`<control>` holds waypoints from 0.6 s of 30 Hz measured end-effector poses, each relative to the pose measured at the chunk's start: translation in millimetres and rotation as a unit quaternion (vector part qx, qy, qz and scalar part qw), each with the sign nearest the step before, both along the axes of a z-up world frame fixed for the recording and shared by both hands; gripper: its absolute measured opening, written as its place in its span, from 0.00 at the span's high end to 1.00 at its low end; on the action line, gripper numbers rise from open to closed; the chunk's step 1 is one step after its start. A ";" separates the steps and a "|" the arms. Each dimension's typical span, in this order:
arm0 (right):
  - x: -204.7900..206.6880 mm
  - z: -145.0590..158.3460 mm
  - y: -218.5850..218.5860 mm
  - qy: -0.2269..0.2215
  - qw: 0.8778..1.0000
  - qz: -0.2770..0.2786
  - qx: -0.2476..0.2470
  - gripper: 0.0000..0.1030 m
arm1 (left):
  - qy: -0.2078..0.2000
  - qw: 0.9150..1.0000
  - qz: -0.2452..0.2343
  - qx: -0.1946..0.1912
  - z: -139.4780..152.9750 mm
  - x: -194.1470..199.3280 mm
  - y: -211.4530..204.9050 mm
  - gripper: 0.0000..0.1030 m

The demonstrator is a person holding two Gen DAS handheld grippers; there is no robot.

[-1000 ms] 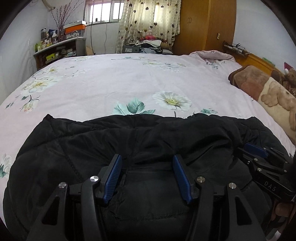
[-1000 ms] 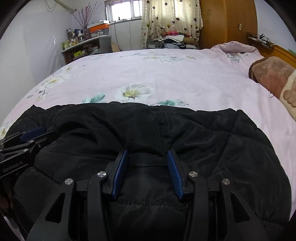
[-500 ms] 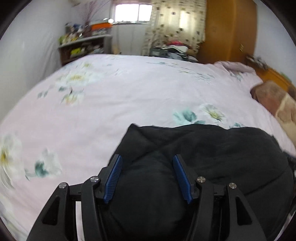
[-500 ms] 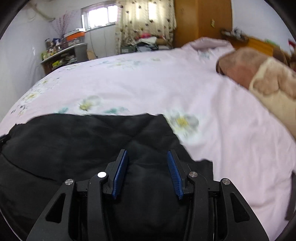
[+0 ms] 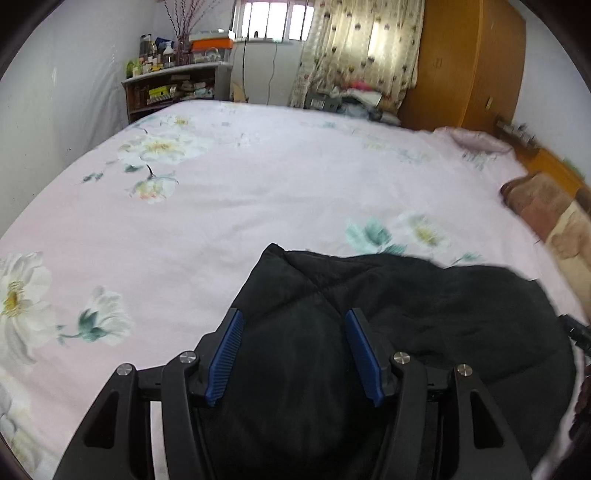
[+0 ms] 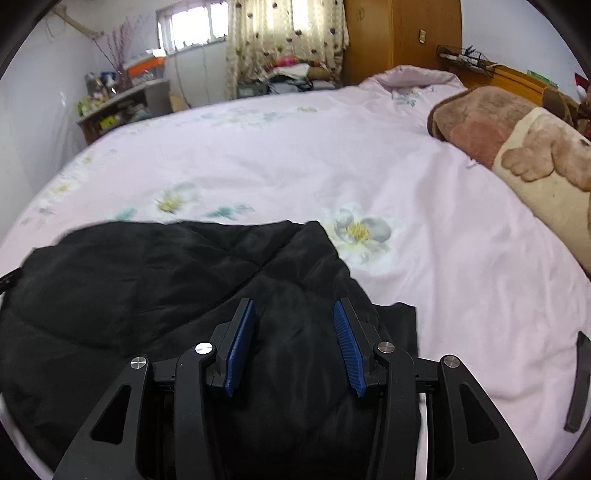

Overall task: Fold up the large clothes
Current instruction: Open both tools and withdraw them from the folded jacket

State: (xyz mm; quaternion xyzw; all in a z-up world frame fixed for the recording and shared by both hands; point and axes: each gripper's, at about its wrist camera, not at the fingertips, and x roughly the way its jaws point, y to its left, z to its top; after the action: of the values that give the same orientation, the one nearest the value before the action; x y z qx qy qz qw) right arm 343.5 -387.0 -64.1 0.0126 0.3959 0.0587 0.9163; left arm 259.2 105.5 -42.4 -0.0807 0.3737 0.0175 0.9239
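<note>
A black padded jacket [image 5: 424, 306] lies folded on a pink flowered bedspread [image 5: 277, 192], near its front edge. My left gripper [image 5: 293, 328] is open over the jacket's left end, its blue pads [image 5: 225, 350] apart with dark fabric showing between them. My right gripper [image 6: 293, 319] is open over the jacket's right end [image 6: 147, 273], pads [image 6: 347, 347] apart. Neither grips the fabric. A small flap of the jacket [image 6: 402, 325] sticks out to the right.
A brown and cream plush blanket [image 6: 524, 147] lies along the right side of the bed. A wooden wardrobe [image 5: 465, 62], a curtained window [image 5: 273, 18] and a cluttered shelf [image 5: 173, 88] stand beyond the far edge. A dark strap [image 6: 578, 380] lies at the right.
Both grippers have swung outward from the jacket's middle, the left to its left end and the right to its right end. They stay open.
</note>
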 end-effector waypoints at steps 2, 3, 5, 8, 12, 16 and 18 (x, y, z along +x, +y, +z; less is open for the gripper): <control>-22.2 14.3 0.0 -0.014 1.000 0.007 0.007 0.57 | -0.020 1.000 -0.006 -0.003 12.6 -25.3 2.5 0.41; -32.6 18.8 1.1 -0.017 1.000 0.010 0.006 0.57 | -0.024 1.000 -0.009 -0.001 15.3 -40.6 2.9 0.41; -58.5 21.9 2.2 -0.018 1.000 0.020 0.007 0.57 | -0.019 1.000 -0.013 -0.006 11.3 -63.0 4.3 0.41; -71.1 3.1 2.6 0.015 1.000 0.021 -0.001 0.57 | 0.028 1.000 -0.010 -0.002 -16.2 -73.5 5.8 0.43; -56.6 -21.5 -1.6 0.065 0.998 0.008 0.012 0.57 | 0.049 0.999 0.000 -0.012 -31.8 -70.9 7.1 0.43; -64.3 2.8 8.0 0.052 0.999 0.014 0.005 0.57 | 0.036 0.999 0.002 -0.016 -8.9 -85.0 -0.6 0.44; -78.0 17.2 12.3 0.033 0.999 0.019 -0.004 0.57 | 0.020 1.000 -0.007 -0.008 2.0 -99.2 -5.8 0.44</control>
State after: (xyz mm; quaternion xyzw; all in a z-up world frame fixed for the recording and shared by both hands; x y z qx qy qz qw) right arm 265.5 -374.7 -47.0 0.0036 0.4262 0.0740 0.9016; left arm 160.0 99.7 -40.4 -0.0849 0.3927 0.0101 0.9157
